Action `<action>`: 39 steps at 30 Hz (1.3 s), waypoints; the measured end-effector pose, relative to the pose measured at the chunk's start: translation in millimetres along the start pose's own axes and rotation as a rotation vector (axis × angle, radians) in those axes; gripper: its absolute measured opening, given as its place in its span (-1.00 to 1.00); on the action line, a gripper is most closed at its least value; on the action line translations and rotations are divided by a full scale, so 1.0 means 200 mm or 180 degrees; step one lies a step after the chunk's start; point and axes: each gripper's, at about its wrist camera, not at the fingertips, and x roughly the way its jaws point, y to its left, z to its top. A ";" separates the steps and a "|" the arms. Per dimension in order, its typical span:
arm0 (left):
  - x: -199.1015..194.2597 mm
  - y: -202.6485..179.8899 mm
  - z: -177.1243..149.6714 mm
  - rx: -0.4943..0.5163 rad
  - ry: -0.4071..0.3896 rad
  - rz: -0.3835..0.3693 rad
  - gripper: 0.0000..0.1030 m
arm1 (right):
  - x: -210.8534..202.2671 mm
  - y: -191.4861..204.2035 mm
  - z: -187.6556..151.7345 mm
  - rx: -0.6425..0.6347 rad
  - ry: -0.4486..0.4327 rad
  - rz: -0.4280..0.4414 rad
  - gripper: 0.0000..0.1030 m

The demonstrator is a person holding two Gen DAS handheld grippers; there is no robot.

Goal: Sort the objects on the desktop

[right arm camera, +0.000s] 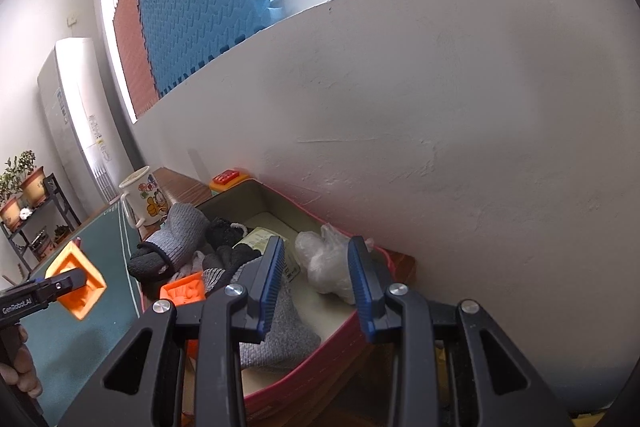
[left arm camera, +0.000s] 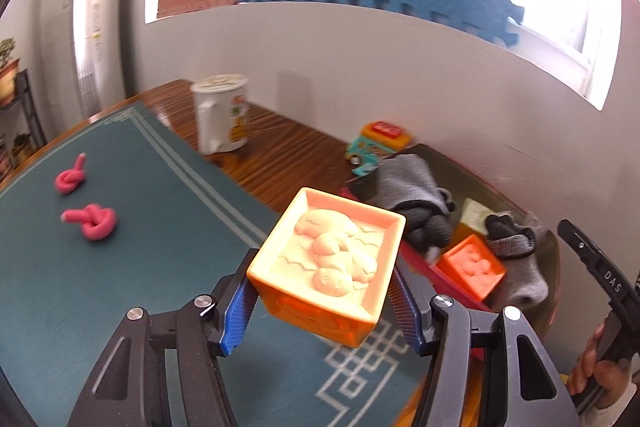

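Orange block in left gripper

Orange embossed block held tilted above green mat, beside red bin.

Left tool: fingers closed on an orange block, one blue pad on each side, block raised and tilted. Right tool: fingers spread apart with nothing between them. The right hand grips its handle; the left hand shows at the frame edge.
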 end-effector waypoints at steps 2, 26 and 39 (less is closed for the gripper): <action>0.03 -0.06 0.02 0.0035 0.0012 -0.0070 0.21 | 0.00 0.00 0.00 -0.0006 -0.0004 0.0005 -0.30; 0.29 -0.32 0.19 0.0173 0.0006 -0.0648 0.21 | 0.00 -0.01 -0.02 0.0063 -0.0023 0.0244 0.01; 0.18 -0.04 0.14 -0.0227 -0.0032 -0.0492 0.21 | -0.15 0.43 -0.22 -0.0901 0.0269 0.1640 0.51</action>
